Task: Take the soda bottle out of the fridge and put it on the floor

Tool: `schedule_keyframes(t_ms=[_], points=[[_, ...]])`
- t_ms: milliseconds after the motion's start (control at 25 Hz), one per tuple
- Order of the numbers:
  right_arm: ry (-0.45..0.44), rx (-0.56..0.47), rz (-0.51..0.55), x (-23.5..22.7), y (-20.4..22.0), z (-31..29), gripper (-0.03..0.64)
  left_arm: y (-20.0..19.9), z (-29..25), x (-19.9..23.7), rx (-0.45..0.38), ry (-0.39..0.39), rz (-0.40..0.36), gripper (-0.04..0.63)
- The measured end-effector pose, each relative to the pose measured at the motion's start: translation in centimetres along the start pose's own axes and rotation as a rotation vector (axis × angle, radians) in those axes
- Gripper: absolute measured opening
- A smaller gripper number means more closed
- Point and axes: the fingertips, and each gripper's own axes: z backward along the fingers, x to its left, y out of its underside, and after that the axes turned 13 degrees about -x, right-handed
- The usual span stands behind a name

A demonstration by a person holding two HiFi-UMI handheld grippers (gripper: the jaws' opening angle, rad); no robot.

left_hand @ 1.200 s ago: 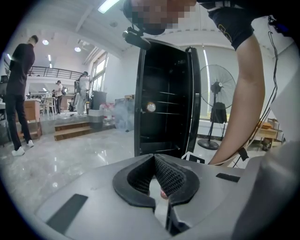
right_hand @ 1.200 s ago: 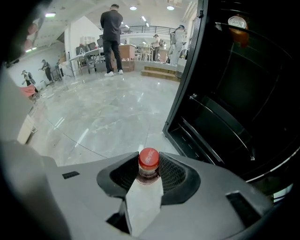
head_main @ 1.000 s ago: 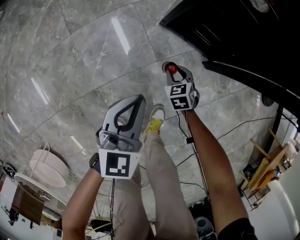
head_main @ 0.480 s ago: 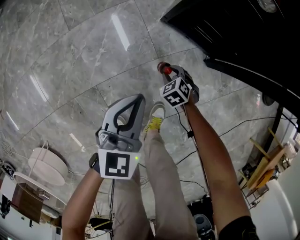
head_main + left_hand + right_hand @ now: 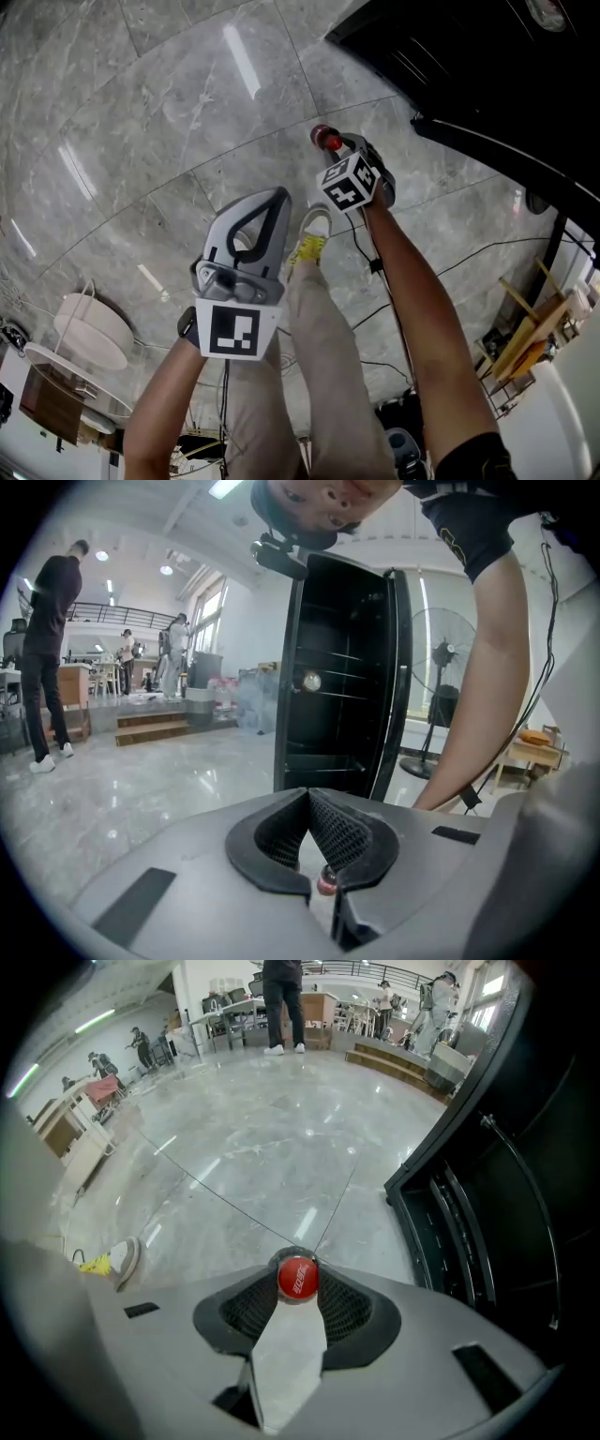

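Soda bottle (image 5: 297, 1278), plastic, with a red screw cap and a dark neck: it is gripped by the right gripper (image 5: 298, 1290), whose mesh-faced grey jaws are clamped on the neck just under the cap. The gripper points steeply downward, so the bottle hangs upright below it. In the head view only the cap and a little of the shoulder of the bottle (image 5: 328, 139) show past the right gripper (image 5: 339, 148). Whether its base touches the ground cannot be told.

Location: over the glossy grey marble-tile floor (image 5: 253, 1157), near the front of the tall black fridge (image 5: 506, 1194) and outside it. The fridge stands open, and the left gripper view shows wire shelves inside the cabinet (image 5: 337, 686).

The left gripper (image 5: 306, 794) has its jaws closed tip to tip with nothing held. In the head view the left gripper (image 5: 278, 195) sits well apart from the bottle, to its left and nearer the person.

Also noted: a white shoe with yellow laces (image 5: 311, 234) on the floor (image 5: 169, 122) between the two grippers, a beige trouser leg (image 5: 328, 356) above it, and a black standing fan (image 5: 441, 658) beyond the fridge.
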Motion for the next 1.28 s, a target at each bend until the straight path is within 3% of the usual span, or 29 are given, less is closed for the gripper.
schedule_keyframes(t_ms=[1280], points=[[0.014, 0.013, -0.075, 1.3, 0.3, -1.9, 0.126, 2.0, 0.3, 0.4, 0.035, 0.0, 0.003, 0.017]])
